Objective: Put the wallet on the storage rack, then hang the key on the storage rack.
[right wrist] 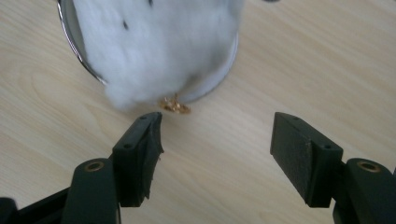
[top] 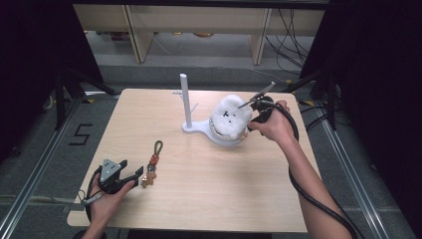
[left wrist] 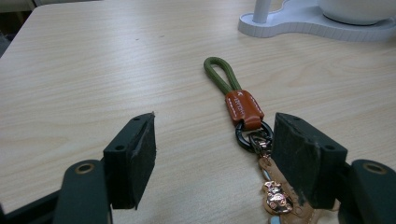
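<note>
Near the table's [top: 199, 199] front left corner, the left gripper [top: 133, 175] sits spread wide beside the keychain [top: 152, 164], while by the back right corner the right gripper [right wrist: 215, 154], spread wide too, holds nothing next to the fluffy toy [top: 230, 117].

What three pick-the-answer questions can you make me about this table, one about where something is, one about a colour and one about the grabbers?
1. Where does the keychain lie?
A. On the white stand
B. On the table by the left gripper
C. On the floor

2. What colour is the keychain's cord loop?
A. Green
B. Blue
C. Yellow

3. How do the right gripper jaws stand?
A. Shut on the fluffy white toy
B. Shut on nothing
C. Open, with bare table between them

Answers: 1 B, it lies flat on the wood just ahead of the left jaws. 2 A, the loop above the brown leather tab is olive green. 3 C, the pads stand wide apart, short of the toy.
</note>
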A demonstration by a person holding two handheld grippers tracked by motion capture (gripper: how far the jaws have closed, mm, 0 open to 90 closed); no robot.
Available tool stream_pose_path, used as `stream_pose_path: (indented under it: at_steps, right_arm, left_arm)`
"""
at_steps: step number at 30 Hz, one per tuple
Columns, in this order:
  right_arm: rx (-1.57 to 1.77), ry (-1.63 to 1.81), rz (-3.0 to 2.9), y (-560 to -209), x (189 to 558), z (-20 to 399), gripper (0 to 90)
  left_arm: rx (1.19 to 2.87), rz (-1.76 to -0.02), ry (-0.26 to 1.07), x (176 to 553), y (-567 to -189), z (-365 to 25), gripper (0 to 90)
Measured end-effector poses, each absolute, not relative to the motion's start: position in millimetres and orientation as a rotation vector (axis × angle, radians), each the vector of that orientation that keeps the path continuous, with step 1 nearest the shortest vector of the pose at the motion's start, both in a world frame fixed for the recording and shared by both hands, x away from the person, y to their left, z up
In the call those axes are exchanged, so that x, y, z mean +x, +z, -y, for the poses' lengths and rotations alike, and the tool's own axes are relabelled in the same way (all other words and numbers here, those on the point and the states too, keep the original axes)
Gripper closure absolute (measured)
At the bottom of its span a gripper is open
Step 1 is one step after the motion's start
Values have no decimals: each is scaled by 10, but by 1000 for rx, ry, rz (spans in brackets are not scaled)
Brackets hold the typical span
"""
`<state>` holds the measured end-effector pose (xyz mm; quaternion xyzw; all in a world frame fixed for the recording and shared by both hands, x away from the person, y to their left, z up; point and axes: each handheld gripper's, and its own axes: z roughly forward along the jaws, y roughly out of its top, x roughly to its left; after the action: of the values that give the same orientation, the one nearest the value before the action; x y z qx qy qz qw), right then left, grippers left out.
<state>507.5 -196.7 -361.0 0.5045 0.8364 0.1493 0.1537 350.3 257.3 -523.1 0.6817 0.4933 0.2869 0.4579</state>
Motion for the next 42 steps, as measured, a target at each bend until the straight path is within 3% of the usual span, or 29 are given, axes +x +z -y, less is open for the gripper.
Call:
stream_pose_path:
  at_steps: [23, 31, 42]
  right_arm:
    - [1646, 432, -2398, -4191, 4616, 2403, 374]
    - [1682, 458, -2393, -4239, 4488, 2463, 390]
    - [1687, 450, -2441, -4373, 4370, 2443, 387]
  left_arm:
    - [1686, -1230, 700, 3516, -5238, -2576, 295]
    - [1707, -1235, 677, 3550, -5179, -2601, 307]
    - [1860, -1250, 561, 3657, -4929, -2567, 332]
